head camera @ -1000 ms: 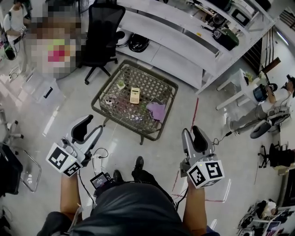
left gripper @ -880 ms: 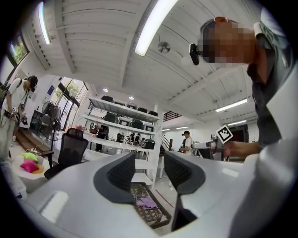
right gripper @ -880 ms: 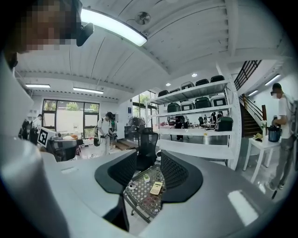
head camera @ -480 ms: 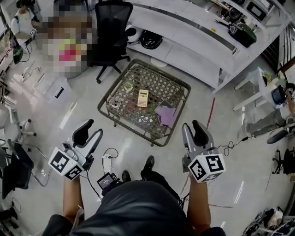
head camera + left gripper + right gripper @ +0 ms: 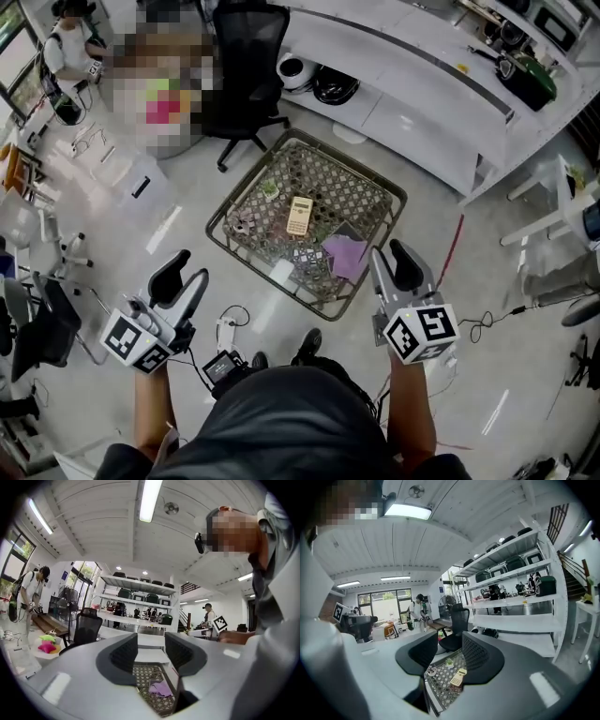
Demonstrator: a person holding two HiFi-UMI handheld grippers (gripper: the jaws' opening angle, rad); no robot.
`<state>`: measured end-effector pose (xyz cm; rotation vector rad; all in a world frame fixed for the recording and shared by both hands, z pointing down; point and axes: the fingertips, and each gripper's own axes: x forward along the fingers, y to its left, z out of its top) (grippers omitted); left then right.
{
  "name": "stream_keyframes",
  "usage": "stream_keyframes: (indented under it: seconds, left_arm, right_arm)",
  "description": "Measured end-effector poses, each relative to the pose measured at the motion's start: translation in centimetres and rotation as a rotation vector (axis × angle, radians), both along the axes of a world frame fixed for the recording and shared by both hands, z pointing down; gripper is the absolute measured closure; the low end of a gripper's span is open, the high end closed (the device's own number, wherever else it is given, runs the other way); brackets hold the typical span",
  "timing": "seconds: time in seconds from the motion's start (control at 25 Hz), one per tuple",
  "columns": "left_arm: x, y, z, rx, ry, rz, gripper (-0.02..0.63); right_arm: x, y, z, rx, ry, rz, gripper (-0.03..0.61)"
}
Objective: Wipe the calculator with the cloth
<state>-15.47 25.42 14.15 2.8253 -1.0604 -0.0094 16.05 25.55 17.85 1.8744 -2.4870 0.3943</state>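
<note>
A beige calculator (image 5: 299, 216) lies in the middle of a low table with a woven lattice top (image 5: 370, 192). A purple cloth (image 5: 345, 255) lies crumpled at the table's near right corner. Both grippers are held in the air short of the table. My left gripper (image 5: 183, 278) is open and empty, to the left of the table's near corner. My right gripper (image 5: 394, 265) is open and empty, just near the cloth. The left gripper view shows the cloth (image 5: 161, 688) beyond the open left gripper (image 5: 151, 651). The right gripper view shows the calculator (image 5: 458, 677) beyond the open right gripper (image 5: 449, 656).
A small plant (image 5: 270, 187) and other small items (image 5: 246, 223) sit on the table. A black office chair (image 5: 246, 66) stands behind it, with long white shelving (image 5: 422, 89) beyond. Cables and a small device (image 5: 225, 364) lie on the floor by my feet. A person (image 5: 70, 47) stands far left.
The table has drawn nearer and sits lower in the head view. Both grippers have advanced toward it, and the right one now reaches the table's near corner by the cloth.
</note>
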Motion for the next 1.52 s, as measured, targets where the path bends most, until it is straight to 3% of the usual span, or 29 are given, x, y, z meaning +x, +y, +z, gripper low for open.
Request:
stream_keyframes:
  seconds: [0.28, 0.48, 0.72, 1.04, 1.52]
  left_arm:
    - [2.5, -1.4, -0.1, -0.009, -0.017, -0.067, 0.403]
    - [3.6, -2.1, -0.1, -0.022, -0.043, -0.049, 0.403]
    - [5.1, -5.4, 1.0, -0.039, -0.051, 0.005, 0.404]
    - [8.4, -12.8, 2.6, -0.032, -0.029, 0.18, 0.405]
    - [6.9, -23.4, 5.4, -0.087, 0.035, 0.291, 0.403]
  right_arm:
    - [2.1, -3.5, 1.7, -0.014, -0.032, -0.064, 0.422]
    - [2.4, -4.2, 3.2, -0.033, -0.066, -0.058, 0.422]
    - [2.7, -5.2, 4.7, -0.071, -0.071, -0.034, 0.422]
    - [2.9, -6.9, 6.6, -0.156, -0.03, 0.062, 0.422]
    - [1.6, -12.4, 9.3, -0.317, -0.004, 0.19, 0.422]
